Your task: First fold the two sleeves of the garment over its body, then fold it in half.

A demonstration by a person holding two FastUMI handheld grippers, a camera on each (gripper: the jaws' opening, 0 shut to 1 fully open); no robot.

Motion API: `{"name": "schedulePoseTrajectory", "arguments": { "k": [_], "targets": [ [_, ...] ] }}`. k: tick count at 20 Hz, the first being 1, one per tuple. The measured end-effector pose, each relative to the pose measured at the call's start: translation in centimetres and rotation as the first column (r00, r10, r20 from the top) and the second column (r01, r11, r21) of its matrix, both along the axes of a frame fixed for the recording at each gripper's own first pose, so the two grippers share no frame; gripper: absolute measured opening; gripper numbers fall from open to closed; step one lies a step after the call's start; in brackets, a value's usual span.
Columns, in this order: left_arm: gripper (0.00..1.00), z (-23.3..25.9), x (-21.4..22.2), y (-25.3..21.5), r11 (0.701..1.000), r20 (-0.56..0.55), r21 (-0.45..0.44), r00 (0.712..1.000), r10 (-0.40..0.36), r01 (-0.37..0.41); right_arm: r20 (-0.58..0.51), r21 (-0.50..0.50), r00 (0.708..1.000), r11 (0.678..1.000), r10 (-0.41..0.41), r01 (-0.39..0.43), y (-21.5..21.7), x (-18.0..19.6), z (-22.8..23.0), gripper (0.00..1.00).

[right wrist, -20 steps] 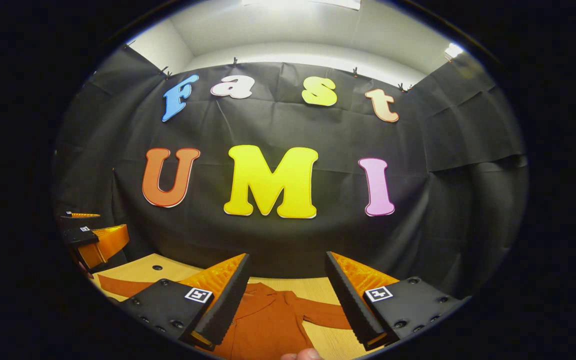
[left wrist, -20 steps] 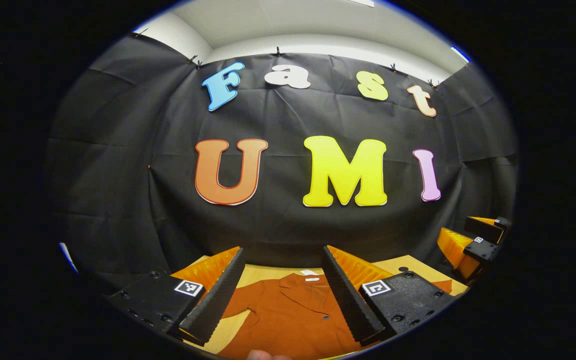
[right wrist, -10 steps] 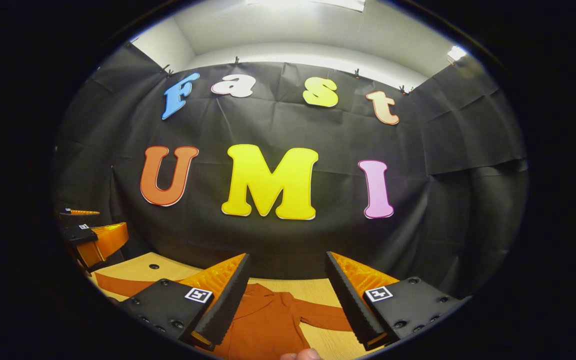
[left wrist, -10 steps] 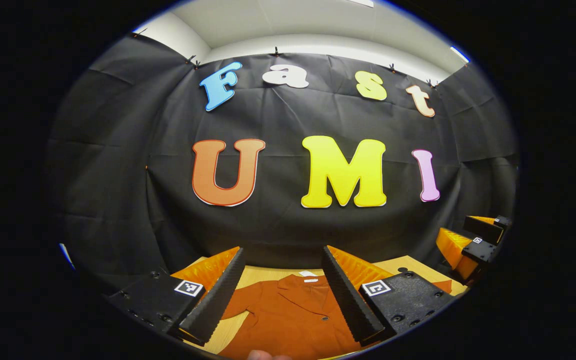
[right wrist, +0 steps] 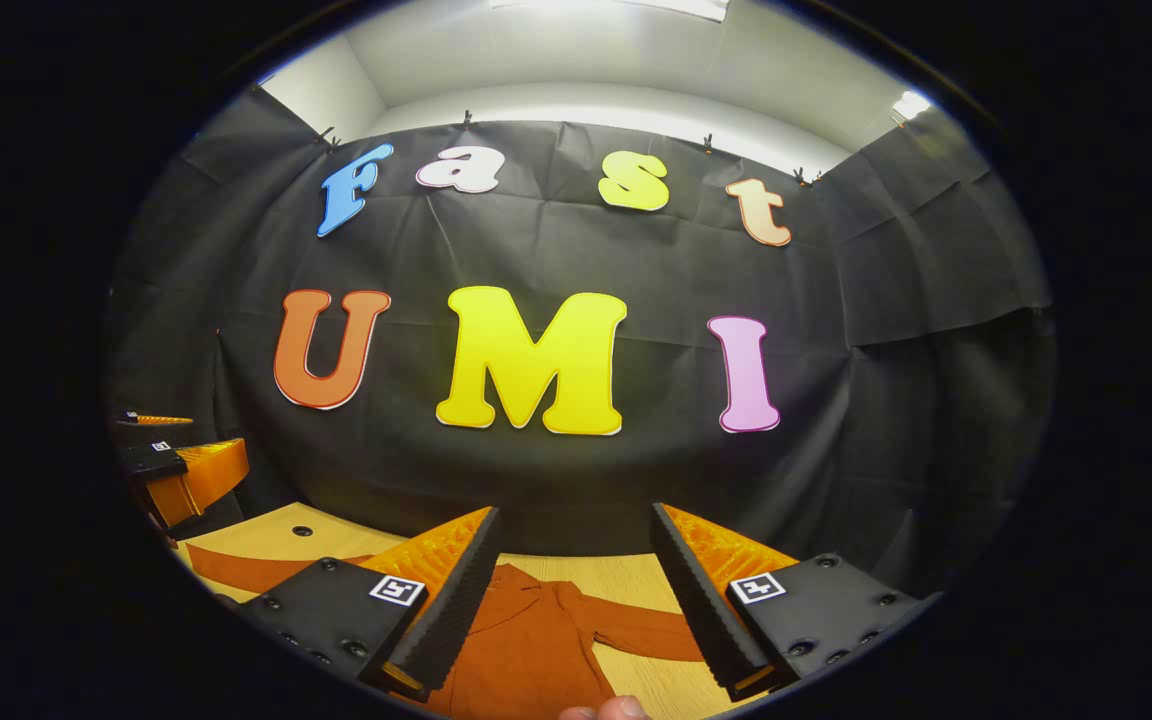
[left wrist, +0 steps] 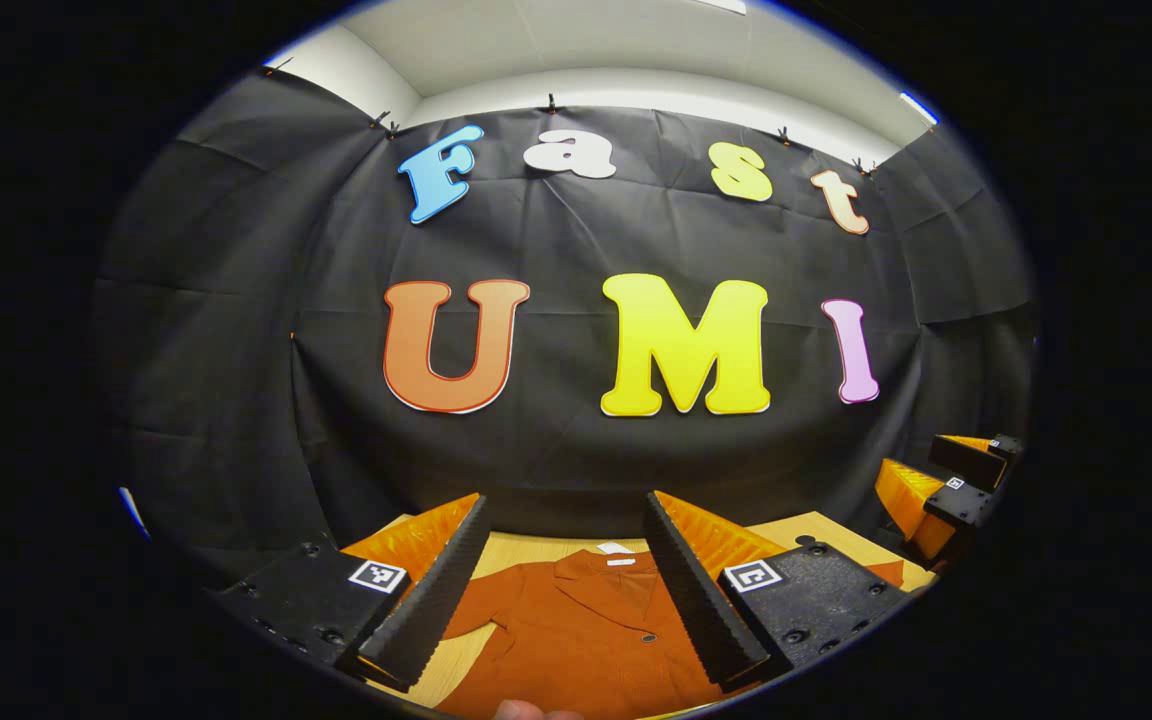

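A rust-orange collared garment (left wrist: 576,625) lies flat on the wooden table (left wrist: 536,546), collar toward the booth wall, buttons down its front. In the right gripper view the same garment (right wrist: 526,650) has one sleeve (right wrist: 651,635) stretched out to the right and the other sleeve (right wrist: 236,570) out to the left. My left gripper (left wrist: 561,510) hovers above the garment, open and holding nothing. My right gripper (right wrist: 574,520) hangs over it too, open and holding nothing. The right gripper (left wrist: 946,480) appears at the far right of the left gripper view, the left gripper (right wrist: 176,470) at the far left of the right gripper view.
The black cloth wall rises just behind the table's far edge (right wrist: 576,560). Small dark holes (right wrist: 302,531) dot the table top. A fingertip (right wrist: 606,710) shows at the bottom edge of the right gripper view.
The right gripper view has shifted slightly, so the wall sits a little further left; the left gripper has barely moved. The garment lies as before.
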State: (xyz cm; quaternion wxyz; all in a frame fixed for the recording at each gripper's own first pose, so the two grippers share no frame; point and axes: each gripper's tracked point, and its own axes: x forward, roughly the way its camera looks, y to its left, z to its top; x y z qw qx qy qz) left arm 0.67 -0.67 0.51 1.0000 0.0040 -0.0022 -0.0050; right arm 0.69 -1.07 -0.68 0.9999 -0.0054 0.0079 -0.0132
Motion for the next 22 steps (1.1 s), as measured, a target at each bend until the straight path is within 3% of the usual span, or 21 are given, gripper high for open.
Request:
{"name": "schedulePoseTrajectory", "arguments": {
  "k": [22],
  "targets": [
    [0.99,-0.6,0.9,-1.8,1.0,-0.009,0.0,1.0,0.005,-0.005,-0.056,0.018,0.998,1.0,-0.021,0.022,-3.6,1.7,-1.9,0.94]
  ]
}}
